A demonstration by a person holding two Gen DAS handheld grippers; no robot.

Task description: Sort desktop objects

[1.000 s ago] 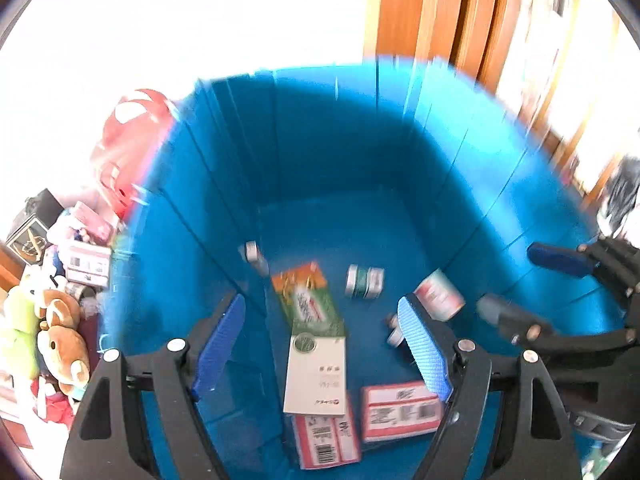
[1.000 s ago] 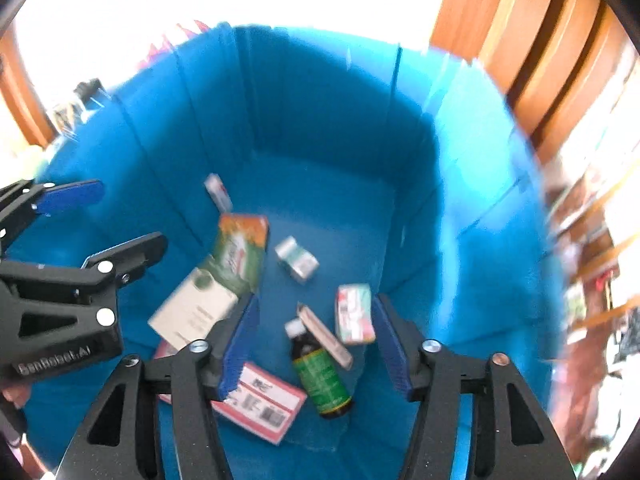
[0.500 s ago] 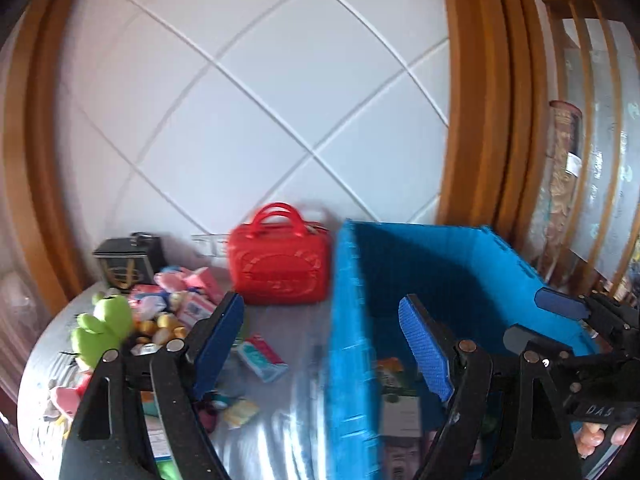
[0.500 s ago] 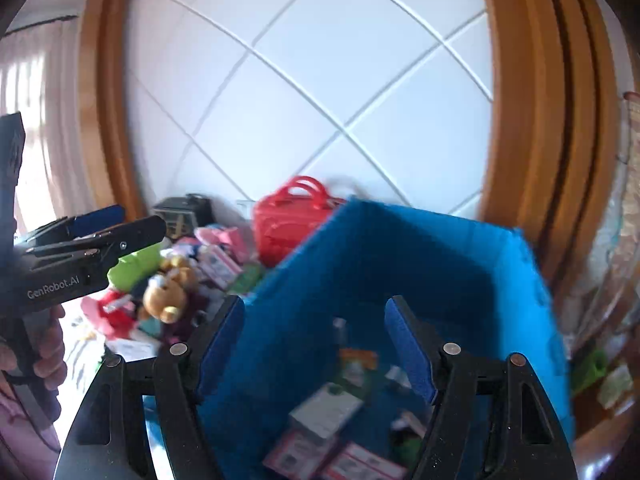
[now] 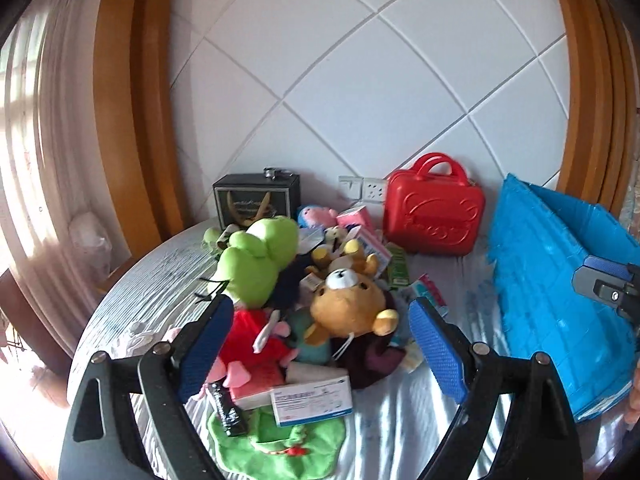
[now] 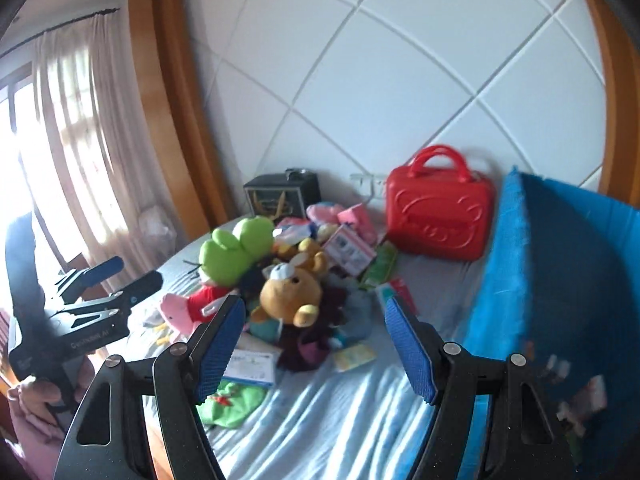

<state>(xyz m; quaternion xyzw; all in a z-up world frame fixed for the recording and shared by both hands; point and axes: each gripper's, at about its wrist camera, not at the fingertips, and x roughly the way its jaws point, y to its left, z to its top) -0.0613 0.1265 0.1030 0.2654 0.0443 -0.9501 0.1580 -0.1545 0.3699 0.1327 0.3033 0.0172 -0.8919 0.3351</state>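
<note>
Returning to the toy pile (image 5: 304, 312) from the blue bin (image 5: 560, 312) — 2 tools, left tool (image 5: 320, 336) just widened, right tool (image 6: 316, 340) spread, both empty — next: choose 1 item, grip.

Suitcase (image 5: 434, 220) red, embossed. Bin (image 5: 560, 300) bright blue. Frog plush (image 5: 260, 260) lime green. Bear plush (image 5: 348, 304) tan, white muzzle. Box (image 5: 256, 204) black, gold emblem. Cloth (image 5: 280, 448) green, small red mark. Wall (image 5: 380, 80) white, diagonal grid lines. Counter (image 5: 400, 432) pale blue-grey, streaked. Claw pads (image 5: 436, 348) blue, dotted.
</note>
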